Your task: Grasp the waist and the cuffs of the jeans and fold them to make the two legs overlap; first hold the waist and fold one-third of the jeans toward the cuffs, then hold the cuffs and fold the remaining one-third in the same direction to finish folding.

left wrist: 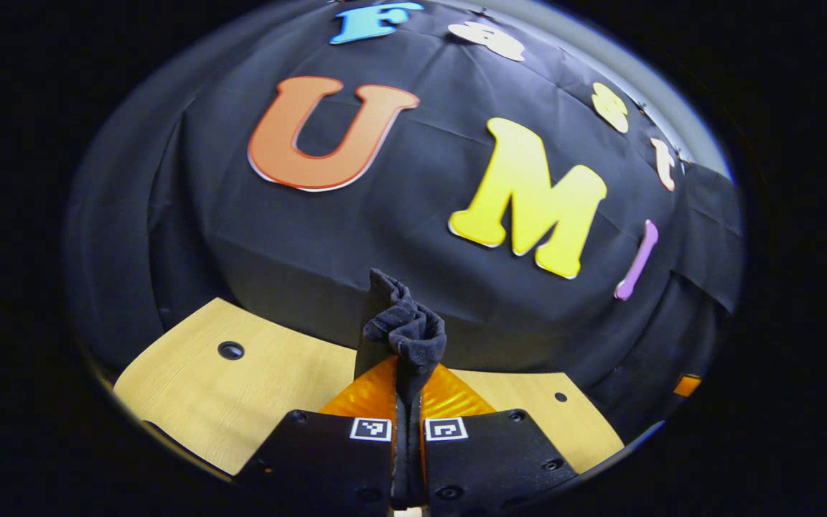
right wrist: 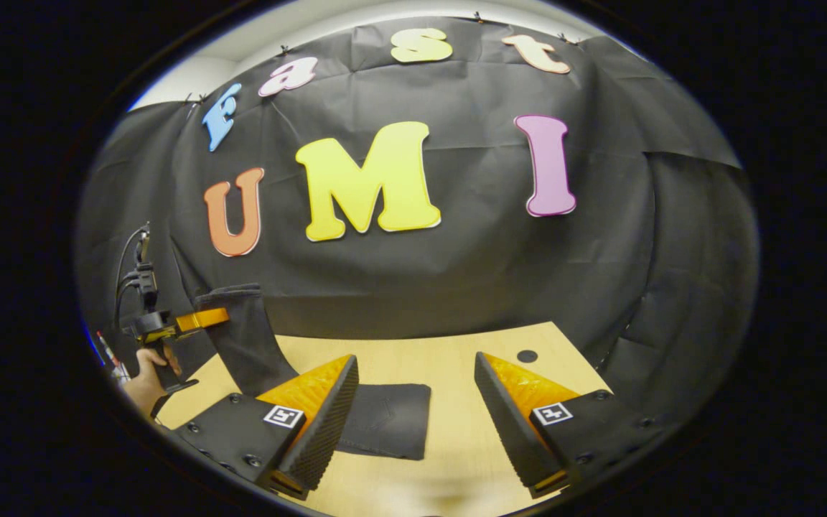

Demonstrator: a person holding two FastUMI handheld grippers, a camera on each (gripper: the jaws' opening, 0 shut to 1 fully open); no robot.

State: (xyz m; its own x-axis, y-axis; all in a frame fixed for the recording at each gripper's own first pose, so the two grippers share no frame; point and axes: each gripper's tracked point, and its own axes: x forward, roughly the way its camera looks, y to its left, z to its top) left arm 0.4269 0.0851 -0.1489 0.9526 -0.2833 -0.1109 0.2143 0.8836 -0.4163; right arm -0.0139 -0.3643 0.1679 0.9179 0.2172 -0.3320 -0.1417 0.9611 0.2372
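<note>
A light wooden table [right wrist: 456,431] with small round holes stands before the black cloth wall [right wrist: 471,273]. In the left gripper view, the left gripper [left wrist: 408,373] is clenched on a bunched end of the dark jeans [left wrist: 406,330], at lower centre. In the right gripper view, the right gripper [right wrist: 413,388] is released, jaws wide apart above the table. The jeans [right wrist: 385,420] lie partly flat at lower centre, then rise in a curved band toward the left gripper [right wrist: 202,318] at the left edge, held by a hand [right wrist: 144,377].
</note>
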